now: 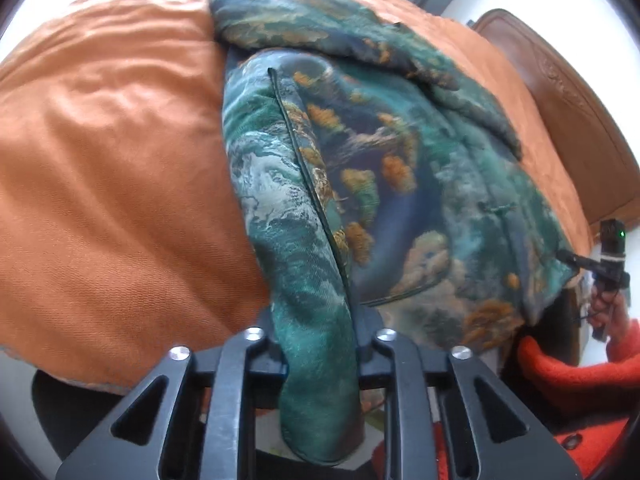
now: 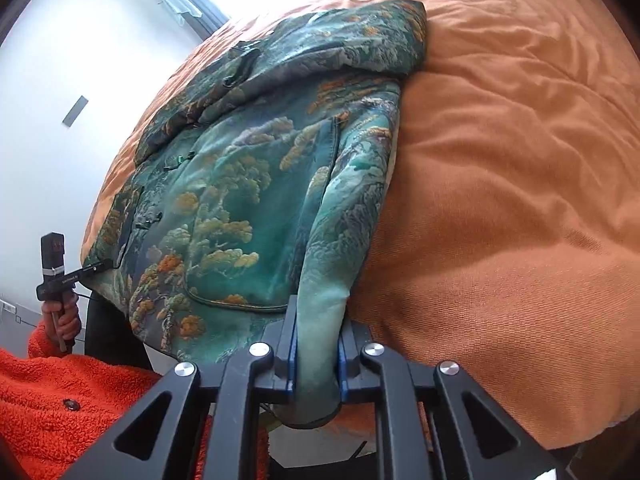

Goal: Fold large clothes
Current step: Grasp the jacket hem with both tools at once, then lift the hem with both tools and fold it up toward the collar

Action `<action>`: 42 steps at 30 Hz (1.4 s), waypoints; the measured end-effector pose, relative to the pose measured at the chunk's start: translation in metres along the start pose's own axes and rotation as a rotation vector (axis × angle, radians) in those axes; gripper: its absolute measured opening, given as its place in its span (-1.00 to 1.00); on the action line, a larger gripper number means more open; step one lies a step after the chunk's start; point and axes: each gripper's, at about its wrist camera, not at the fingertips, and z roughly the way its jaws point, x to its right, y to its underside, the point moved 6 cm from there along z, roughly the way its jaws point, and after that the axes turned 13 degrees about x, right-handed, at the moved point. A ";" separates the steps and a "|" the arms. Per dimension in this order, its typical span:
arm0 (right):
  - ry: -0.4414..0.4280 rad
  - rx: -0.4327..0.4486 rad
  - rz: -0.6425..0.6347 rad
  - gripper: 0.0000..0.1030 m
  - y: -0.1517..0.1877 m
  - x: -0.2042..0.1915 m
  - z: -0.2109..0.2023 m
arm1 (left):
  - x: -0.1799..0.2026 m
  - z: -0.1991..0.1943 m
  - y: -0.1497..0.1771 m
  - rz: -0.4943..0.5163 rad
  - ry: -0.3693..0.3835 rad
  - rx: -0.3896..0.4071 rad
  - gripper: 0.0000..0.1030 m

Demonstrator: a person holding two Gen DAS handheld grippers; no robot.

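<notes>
Both tools clamped on green jacket hem, left tool, right tool, brown headboard only in left view

Bare orange bedspread lies open beside the jacket; headboard bounds one side.

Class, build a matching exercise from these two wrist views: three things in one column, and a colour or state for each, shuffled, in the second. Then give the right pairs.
1. jacket
2. bedspread
3. left gripper

A. plain orange, spread under the garment
B. shut on a hem corner
C. green landscape print, lying flat

Pairs: 1-C, 2-A, 3-B
</notes>
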 end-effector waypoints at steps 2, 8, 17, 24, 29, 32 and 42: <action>0.000 0.003 -0.023 -0.74 -0.001 -0.006 -0.006 | 0.002 -0.007 0.001 0.028 -0.006 -0.002 -0.67; -0.004 -0.009 -0.025 -0.75 0.006 -0.013 -0.023 | 0.000 -0.022 0.017 0.051 -0.015 -0.036 -0.69; -0.035 -0.068 0.066 -0.77 0.034 -0.009 -0.033 | -0.001 -0.030 0.019 0.015 -0.006 -0.082 -0.71; -0.192 0.020 0.192 -0.80 -0.011 -0.014 -0.055 | -0.003 -0.056 -0.024 -0.127 0.154 0.000 -0.75; -0.293 0.126 0.246 -0.81 -0.079 -0.021 -0.058 | 0.007 -0.073 -0.097 -0.195 0.247 0.119 -0.75; -0.310 0.177 0.230 -0.81 -0.132 -0.023 -0.040 | 0.006 -0.065 -0.150 -0.191 0.219 0.162 -0.75; -0.241 0.247 0.371 -0.81 -0.277 0.038 0.083 | -0.033 0.054 -0.295 -0.314 0.076 0.176 -0.72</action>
